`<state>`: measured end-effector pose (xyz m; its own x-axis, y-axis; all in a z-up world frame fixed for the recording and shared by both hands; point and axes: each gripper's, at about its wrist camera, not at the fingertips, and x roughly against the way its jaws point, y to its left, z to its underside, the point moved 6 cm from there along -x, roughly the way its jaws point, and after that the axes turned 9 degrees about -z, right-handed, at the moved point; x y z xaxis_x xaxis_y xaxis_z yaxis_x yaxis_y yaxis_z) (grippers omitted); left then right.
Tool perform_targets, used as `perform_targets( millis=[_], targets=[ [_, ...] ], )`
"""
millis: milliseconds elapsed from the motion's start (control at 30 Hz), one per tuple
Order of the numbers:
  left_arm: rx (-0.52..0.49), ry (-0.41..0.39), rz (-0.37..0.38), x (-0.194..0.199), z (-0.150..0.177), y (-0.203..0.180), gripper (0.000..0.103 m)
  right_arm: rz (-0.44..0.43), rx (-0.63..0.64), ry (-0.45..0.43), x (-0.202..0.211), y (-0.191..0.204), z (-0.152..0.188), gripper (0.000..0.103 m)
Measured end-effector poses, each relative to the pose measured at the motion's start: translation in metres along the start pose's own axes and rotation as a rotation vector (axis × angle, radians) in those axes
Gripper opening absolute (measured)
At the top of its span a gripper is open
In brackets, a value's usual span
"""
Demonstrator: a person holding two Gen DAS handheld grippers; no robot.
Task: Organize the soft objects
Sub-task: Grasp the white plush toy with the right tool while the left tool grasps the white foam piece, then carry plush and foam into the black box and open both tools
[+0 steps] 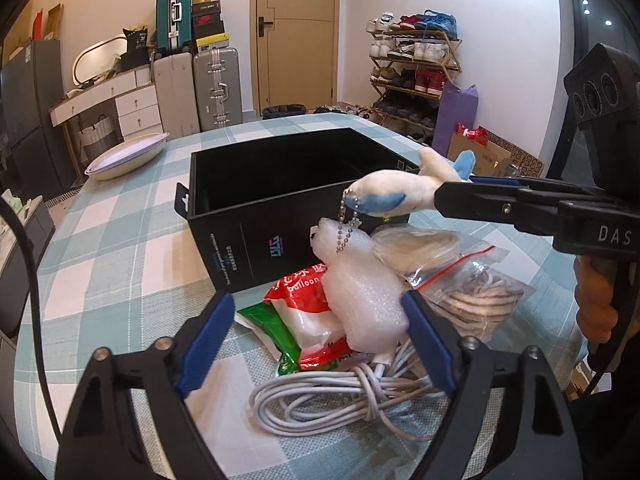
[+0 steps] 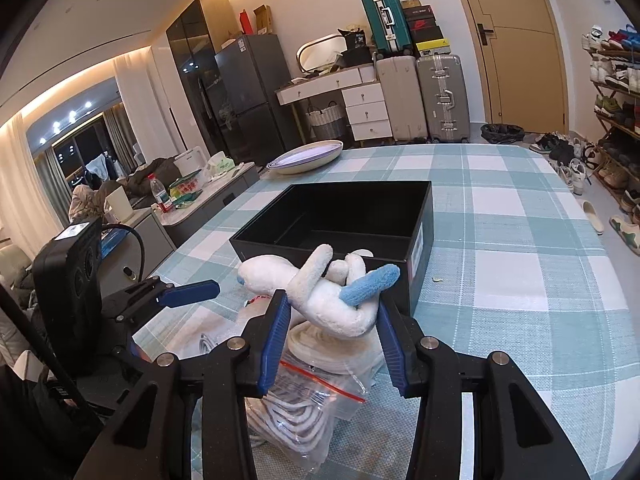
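My right gripper [image 2: 332, 316] is shut on a white and blue plush toy [image 2: 320, 292] with a bead chain, held in the air just in front of the open black box [image 2: 416, 216]. The plush [image 1: 396, 192] and the box [image 1: 240, 216] also show in the left wrist view. My left gripper [image 1: 320, 328] is open, low over a pile: a white foam piece [image 1: 360, 296], a red and green balloon packet [image 1: 304, 312], a coiled white cable [image 1: 328, 400] and zip bags of rope [image 1: 472, 300]. The box looks empty.
The table has a teal and white checked cloth [image 2: 500, 240]. A stack of oval plates [image 1: 124, 156] sits at the far left edge. Suitcases [image 2: 440, 96], a dresser and a shoe rack [image 1: 416, 68] stand beyond the table.
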<state>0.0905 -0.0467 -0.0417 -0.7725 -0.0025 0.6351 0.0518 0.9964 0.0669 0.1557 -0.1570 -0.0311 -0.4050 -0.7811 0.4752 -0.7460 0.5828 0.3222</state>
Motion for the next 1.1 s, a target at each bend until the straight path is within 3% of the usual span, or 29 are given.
perform_targets(
  millis=[233,300,333,400,467,1100],
  targets=[
    [-0.056,0.003,0.013,-0.001,-0.001,-0.011,0.079,0.001,0.0,-0.01,0.004,0.001,-0.001,0.044],
    [-0.059,0.006,0.02,-0.002,-0.002,-0.013,0.071,0.001,-0.001,-0.01,0.004,0.0,-0.001,0.044],
    [-0.058,0.015,0.028,-0.003,-0.002,-0.013,0.059,0.0,-0.001,-0.011,0.004,0.001,-0.001,0.044],
    [-0.05,0.03,0.06,-0.005,0.0,-0.015,0.051,-0.002,-0.002,-0.011,0.004,0.001,-0.002,0.044],
    [-0.054,0.019,0.093,-0.001,0.001,-0.018,0.036,-0.002,0.0,-0.012,0.004,0.001,-0.002,0.044],
    [0.056,-0.092,0.075,0.038,-0.017,0.015,0.034,0.023,0.026,-0.089,0.015,0.007,-0.016,0.044]
  ],
)
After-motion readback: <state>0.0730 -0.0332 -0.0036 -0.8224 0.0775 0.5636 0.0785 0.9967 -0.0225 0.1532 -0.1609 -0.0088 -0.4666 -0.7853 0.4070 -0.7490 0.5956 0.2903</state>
